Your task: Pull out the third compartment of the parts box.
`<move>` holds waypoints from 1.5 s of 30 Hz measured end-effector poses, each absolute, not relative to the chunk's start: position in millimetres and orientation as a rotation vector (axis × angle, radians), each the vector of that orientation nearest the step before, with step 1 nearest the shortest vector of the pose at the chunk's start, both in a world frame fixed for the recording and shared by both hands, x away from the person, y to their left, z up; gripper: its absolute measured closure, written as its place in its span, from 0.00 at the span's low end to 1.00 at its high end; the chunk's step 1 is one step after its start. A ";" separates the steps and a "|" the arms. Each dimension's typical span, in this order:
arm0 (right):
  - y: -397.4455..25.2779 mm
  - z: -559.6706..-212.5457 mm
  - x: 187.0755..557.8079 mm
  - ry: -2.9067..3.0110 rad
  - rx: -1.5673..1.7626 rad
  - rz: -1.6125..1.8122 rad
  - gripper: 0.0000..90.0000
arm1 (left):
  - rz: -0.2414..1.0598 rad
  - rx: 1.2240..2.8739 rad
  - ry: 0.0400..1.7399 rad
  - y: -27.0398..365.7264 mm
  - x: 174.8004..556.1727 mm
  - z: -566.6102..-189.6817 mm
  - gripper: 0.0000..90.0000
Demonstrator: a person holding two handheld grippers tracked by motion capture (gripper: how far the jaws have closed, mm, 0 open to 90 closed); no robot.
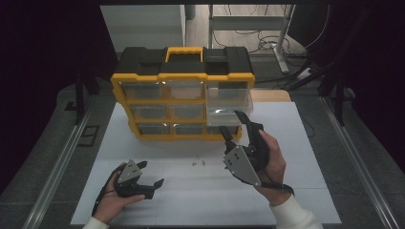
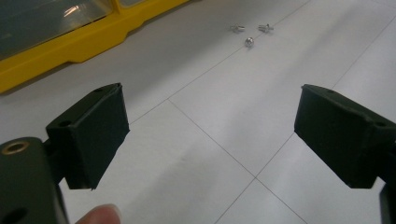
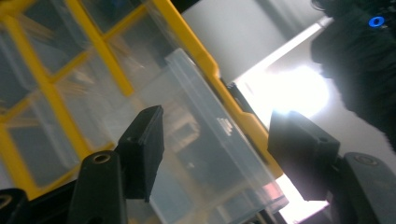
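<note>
A yellow and black drawer cabinet (image 1: 184,98) stands at the back of the white table. Its top right clear drawer (image 1: 230,101) is pulled out toward me. My right gripper (image 1: 236,128) is held open just in front of that drawer, tilted up at it; in the right gripper view the clear drawer (image 3: 205,140) lies beyond the spread jaws. Three small metal screws (image 1: 198,161) lie on the table in front of the cabinet. My left gripper (image 1: 150,174) rests low at the front left, open and empty, pointing toward the screws (image 2: 252,32).
The white table top (image 1: 296,143) has bare room right of the cabinet and along the front. Metal rails (image 1: 64,157) run down both sides of the table. A desk frame and cables (image 1: 282,45) stand on the floor behind.
</note>
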State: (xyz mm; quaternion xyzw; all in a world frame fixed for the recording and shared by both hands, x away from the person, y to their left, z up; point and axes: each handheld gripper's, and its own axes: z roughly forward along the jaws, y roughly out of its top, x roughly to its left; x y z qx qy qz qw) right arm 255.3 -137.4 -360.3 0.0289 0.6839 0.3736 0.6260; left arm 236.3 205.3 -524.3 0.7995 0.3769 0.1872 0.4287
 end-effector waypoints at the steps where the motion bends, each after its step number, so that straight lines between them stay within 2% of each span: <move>1: -138.4 -360.2 254.6 1.581 0.066 0.870 0.39 | 0.469 1.998 0.940 205.2 236.3 -524.4 0.12; 25: -157.5 -378.7 258.8 1.916 0.287 1.098 0.38 | 0.479 2.014 0.935 204.4 236.3 -525.2 0.12; 45: -146.0 -398.0 264.7 2.042 0.284 1.042 0.35 | 0.475 2.033 0.924 202.7 236.3 -526.7 0.11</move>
